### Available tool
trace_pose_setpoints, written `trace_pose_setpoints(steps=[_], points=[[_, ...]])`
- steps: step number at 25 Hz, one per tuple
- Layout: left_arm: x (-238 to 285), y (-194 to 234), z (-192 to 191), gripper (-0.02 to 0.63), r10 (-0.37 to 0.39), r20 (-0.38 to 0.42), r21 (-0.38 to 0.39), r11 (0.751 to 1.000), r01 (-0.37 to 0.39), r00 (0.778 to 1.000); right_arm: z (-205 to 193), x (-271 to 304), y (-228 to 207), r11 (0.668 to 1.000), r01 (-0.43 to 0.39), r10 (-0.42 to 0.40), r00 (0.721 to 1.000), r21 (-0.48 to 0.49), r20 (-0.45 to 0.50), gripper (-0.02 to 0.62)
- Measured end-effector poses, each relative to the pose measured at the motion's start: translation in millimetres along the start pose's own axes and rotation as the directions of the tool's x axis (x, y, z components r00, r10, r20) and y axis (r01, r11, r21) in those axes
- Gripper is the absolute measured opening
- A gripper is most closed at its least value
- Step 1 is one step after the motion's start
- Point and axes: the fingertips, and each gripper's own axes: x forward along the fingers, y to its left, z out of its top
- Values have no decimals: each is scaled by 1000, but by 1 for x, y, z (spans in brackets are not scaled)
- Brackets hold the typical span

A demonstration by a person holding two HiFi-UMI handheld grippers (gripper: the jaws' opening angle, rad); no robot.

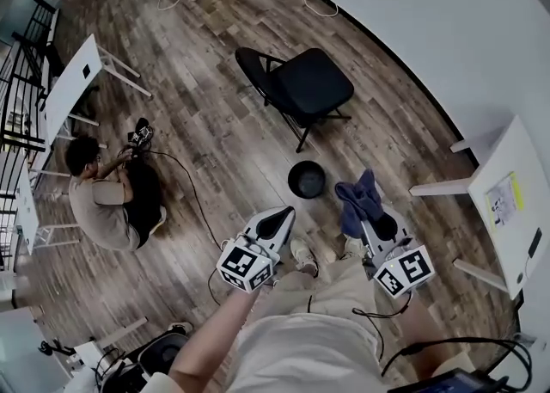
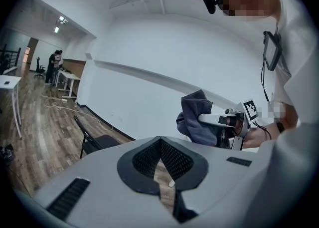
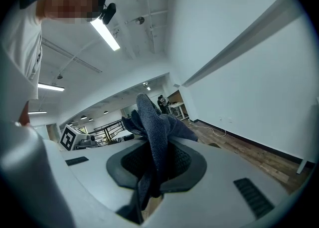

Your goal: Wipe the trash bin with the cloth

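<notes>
Folding chair [image 1: 301, 86] just beyond bin [image 1: 307, 180]

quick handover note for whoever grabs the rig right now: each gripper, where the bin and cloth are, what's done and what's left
Left gripper: jaws shut, nothing between them.
Right gripper: shut on the blue cloth, which bunches up out of the jaws.
Black trash bin: upright on the wood floor just ahead of both grippers, near the black folding chair. Neither gripper touches it.
Done: the cloth is in hand.
Left: the cloth is not on the bin, so the wiping is yet to do. Probably lower the right gripper and run the cloth over the bin.
</notes>
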Motion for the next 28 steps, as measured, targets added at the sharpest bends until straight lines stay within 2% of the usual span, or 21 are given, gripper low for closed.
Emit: trace_pose_setpoints(steps=[10, 19, 28], points=[[26, 37, -43, 9, 30, -11, -45, 999, -31, 999, -38, 28, -20, 1000, -14, 14, 999, 0, -46, 60], [67, 78, -95, 9, 81, -26, -73, 994, -83, 996, -91, 60, -63, 999, -8, 11, 998, 49, -61, 60], [95, 106, -148, 9, 89, -46, -77, 993, -93, 995, -149, 78, -90, 999, 18, -15, 997, 40, -74, 60]])
